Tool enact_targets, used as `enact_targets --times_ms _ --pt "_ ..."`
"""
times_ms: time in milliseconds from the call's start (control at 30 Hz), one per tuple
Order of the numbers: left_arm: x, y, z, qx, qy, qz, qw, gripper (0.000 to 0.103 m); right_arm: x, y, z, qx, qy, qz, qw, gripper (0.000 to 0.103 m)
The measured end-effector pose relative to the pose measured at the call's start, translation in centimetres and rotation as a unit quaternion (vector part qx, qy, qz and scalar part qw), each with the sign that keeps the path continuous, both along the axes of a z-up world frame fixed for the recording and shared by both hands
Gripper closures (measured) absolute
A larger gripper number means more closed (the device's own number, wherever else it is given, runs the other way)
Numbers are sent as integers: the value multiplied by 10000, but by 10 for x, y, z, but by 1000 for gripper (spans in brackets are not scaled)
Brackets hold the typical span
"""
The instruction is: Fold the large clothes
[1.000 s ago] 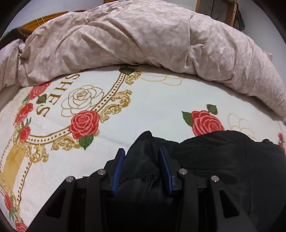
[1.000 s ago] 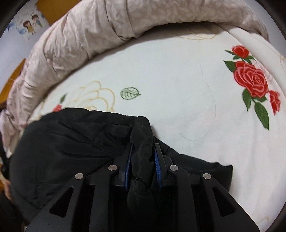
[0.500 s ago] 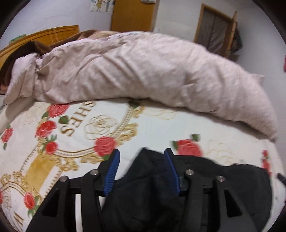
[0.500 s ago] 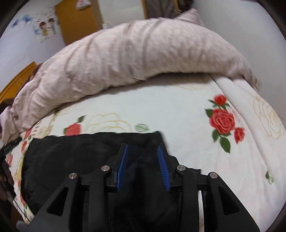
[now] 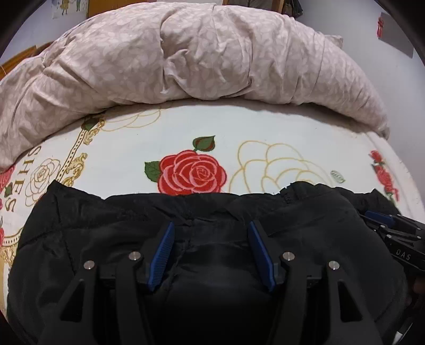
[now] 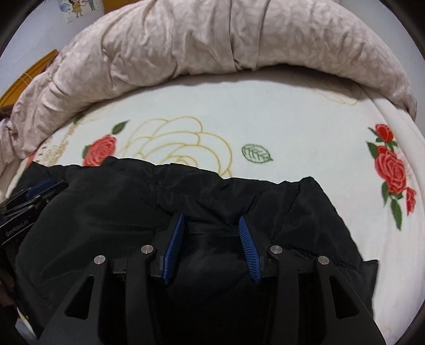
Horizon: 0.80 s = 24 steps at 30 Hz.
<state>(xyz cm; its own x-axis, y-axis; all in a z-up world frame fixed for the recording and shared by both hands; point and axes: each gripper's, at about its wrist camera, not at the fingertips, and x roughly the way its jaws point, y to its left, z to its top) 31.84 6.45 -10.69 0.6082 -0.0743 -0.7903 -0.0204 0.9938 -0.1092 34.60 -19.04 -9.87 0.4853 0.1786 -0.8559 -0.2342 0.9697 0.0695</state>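
mostly rose-print blanket (image 5: 265, 127), bunched beige duvet (image 5: 186, 58), black garment (image 5: 106, 225)

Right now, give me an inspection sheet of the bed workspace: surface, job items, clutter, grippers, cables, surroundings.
Surface: white rose-print blanket spread flat over the bed.
Job's things: black garment lying on the blanket's near side, its far edge uneven and puckered.
Clutter: rolled beige leaf-print duvet along the far side, apart from the garment.
Grippers: left gripper and right gripper both over the garment, jaws opening, blue pads clear of the fabric, nothing pinched.
Cables: nothing seen.
Surroundings: pale wall with a cartoon poster, orange wooden headboard at the left edge.
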Motion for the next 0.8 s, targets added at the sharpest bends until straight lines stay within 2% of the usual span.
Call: enact_targets --times_ms 200,300,400,467,533,633,700,800 --pt "4 -4 -8 160 15 41 9999 43 1 -3 -5 112 -145 -95 9998 60" --pt "2 1 10 174 167 -34 9997 47 -6 -11 21 106 -200 -225 9995 60" --pt "-13 26 42 209 -166 -22 9996 47 -17 -29 46 75 -503 -398 9979 60" --pt "-20 50 52 303 -380 119 9987 47 -18 -39 43 -122 -519 -515 9973 60" --pt "-18 76 44 555 -269 421 9972 47 -13 -48 23 -281 -319 -609 9972 60" --pt "-15 102 11 482 105 663 9966 47 -10 -48 6 -346 -346 -601 9970 60" --pt "-16 104 -1 411 8 682 9968 46 -9 -42 1 -453 -442 -568 9964 60" --pt "-13 102 -16 346 -89 777 9963 46 -3 -50 -8 -218 -407 -671 9967 60"
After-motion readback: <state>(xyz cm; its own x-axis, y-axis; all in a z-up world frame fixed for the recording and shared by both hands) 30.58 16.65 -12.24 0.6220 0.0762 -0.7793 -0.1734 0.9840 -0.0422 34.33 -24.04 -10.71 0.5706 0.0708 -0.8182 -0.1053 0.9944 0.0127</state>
